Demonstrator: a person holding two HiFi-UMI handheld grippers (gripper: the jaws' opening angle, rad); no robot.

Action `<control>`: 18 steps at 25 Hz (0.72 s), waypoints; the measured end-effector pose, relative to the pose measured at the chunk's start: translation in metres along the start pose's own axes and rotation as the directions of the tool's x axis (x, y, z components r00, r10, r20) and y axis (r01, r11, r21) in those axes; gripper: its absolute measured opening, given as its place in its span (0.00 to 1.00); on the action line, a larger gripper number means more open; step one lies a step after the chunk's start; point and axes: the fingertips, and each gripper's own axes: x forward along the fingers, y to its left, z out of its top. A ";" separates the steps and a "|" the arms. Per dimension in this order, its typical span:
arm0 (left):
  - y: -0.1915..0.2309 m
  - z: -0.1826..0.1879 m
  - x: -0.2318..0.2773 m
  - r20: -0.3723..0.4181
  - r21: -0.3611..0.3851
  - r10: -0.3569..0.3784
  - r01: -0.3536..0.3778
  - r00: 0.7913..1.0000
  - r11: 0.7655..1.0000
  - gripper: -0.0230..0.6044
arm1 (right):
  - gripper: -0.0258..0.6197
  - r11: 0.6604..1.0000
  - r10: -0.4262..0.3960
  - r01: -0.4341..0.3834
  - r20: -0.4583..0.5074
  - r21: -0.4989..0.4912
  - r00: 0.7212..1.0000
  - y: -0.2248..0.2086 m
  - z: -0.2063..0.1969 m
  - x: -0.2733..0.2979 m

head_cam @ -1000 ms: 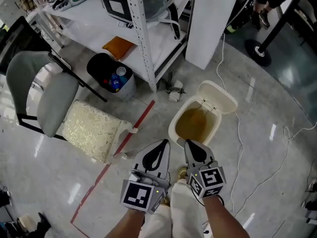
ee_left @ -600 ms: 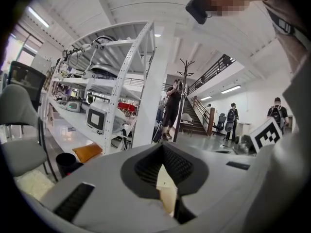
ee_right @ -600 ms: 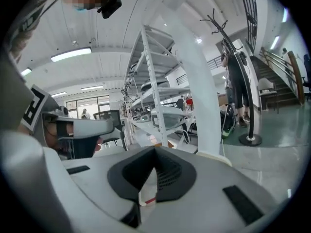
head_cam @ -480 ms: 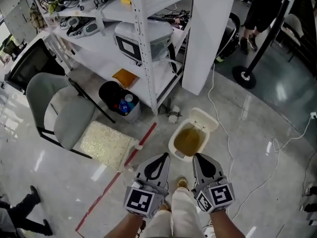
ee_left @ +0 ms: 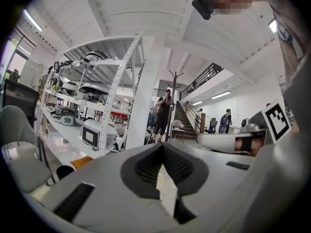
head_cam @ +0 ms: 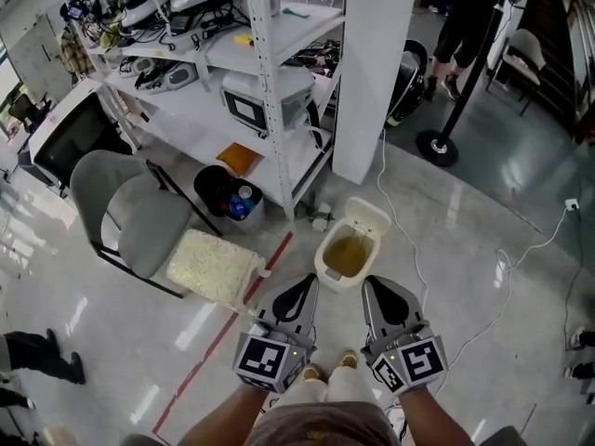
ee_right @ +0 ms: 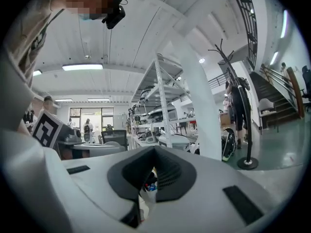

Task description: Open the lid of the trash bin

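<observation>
The cream trash bin (head_cam: 326,264) stands on the floor ahead of me with its lid (head_cam: 366,216) flipped up and back, showing a yellowish liner inside. In the head view my left gripper (head_cam: 307,282) and right gripper (head_cam: 370,284) are held side by side low in the picture, well short of the bin and above my legs. Both are shut with nothing between the jaws. The left gripper (ee_left: 163,145) and the right gripper (ee_right: 155,149) show closed tips in their own views and point out across the room.
A white shelf rack (head_cam: 266,82) and a white pillar (head_cam: 372,63) stand behind the bin. A black bin with bottles (head_cam: 229,196), a grey chair (head_cam: 139,216) and a pale cushion (head_cam: 212,266) lie to the left. A red tape line (head_cam: 223,337) and cables (head_cam: 502,277) cross the floor.
The head view has risen and drawn back, so the bin looks smaller and farther away. Both grippers stay shut and low in the picture.
</observation>
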 end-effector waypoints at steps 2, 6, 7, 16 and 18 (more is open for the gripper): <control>-0.007 0.011 -0.009 0.021 0.016 -0.004 0.004 1.000 1.000 0.02 | 0.07 1.000 0.005 -0.005 0.012 -0.007 1.000 0.010 0.012 -0.011; -0.029 0.030 -0.025 0.024 0.005 -0.007 0.007 1.000 1.000 0.02 | 0.06 1.000 0.020 -0.020 0.019 -0.023 1.000 0.025 0.026 -0.033; -0.036 0.034 -0.029 0.024 0.010 -0.006 0.006 1.000 1.000 0.02 | 0.07 0.999 0.024 -0.023 0.020 -0.024 1.000 0.027 0.029 -0.039; -0.098 0.043 -0.062 0.023 0.072 0.031 -0.032 0.999 0.997 0.02 | 0.06 1.000 0.006 -0.006 0.031 -0.019 0.999 0.026 0.048 -0.094; -0.107 0.043 -0.068 0.029 0.074 0.035 -0.037 0.999 0.997 0.02 | 0.06 1.000 -0.004 0.004 0.021 -0.022 1.000 0.024 0.047 -0.106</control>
